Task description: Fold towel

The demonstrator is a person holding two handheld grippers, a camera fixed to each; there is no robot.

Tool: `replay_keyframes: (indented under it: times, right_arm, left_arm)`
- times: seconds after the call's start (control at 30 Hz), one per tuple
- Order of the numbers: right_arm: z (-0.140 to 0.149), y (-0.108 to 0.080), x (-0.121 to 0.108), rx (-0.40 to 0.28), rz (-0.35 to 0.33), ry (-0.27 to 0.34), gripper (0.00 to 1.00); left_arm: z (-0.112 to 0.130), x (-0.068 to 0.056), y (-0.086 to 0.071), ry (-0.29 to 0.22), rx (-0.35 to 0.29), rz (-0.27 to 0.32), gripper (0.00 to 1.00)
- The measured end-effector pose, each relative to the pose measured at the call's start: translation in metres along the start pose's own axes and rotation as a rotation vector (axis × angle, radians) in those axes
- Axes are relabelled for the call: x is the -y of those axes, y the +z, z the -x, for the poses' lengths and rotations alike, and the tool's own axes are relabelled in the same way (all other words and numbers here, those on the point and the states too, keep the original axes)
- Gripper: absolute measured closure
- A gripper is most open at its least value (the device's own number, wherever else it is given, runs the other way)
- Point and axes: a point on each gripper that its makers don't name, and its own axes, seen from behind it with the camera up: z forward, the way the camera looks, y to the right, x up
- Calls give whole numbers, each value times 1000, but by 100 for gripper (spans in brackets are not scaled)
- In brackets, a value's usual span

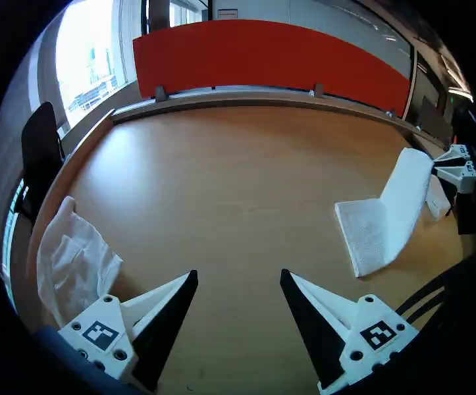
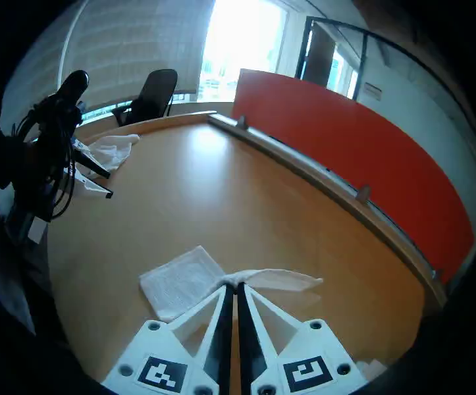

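The right gripper [image 2: 236, 287], pinched closed on the towel [image 2: 182, 282] edge at 6 o'clock, should, I think, carry it low and straight over the flat half; the left gripper [image 1: 238, 272] is open.

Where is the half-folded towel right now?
In the right gripper view the towel lies on the wooden table just ahead of the right gripper, whose fingers pinch its lifted edge. The left gripper view shows it far right.

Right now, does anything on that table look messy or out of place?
Yes: a white cloth lies crumpled, unfolded, at the edge of the table. The towel is neat but half done, one end pinched up by the right gripper.
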Motion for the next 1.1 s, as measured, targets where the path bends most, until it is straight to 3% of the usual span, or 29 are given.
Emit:
replay_keyframes:
  times: [0.67, 0.7, 0.9, 1.1]
  right_arm:
    - [11, 46, 76, 44, -164, -4, 95]
    - [14, 49, 81, 53, -175, -3, 91]
    - [32, 61, 94, 112, -198, 11, 33]
    - [35, 61, 89, 113, -185, 31, 32]
  left_arm:
    - [4, 12, -5, -20, 0, -15, 7]
    - [5, 13, -6, -21, 1, -16, 7]
    - [9, 17, -6, -22, 8, -26, 7]
    - [12, 18, -6, -31, 11, -25, 7]
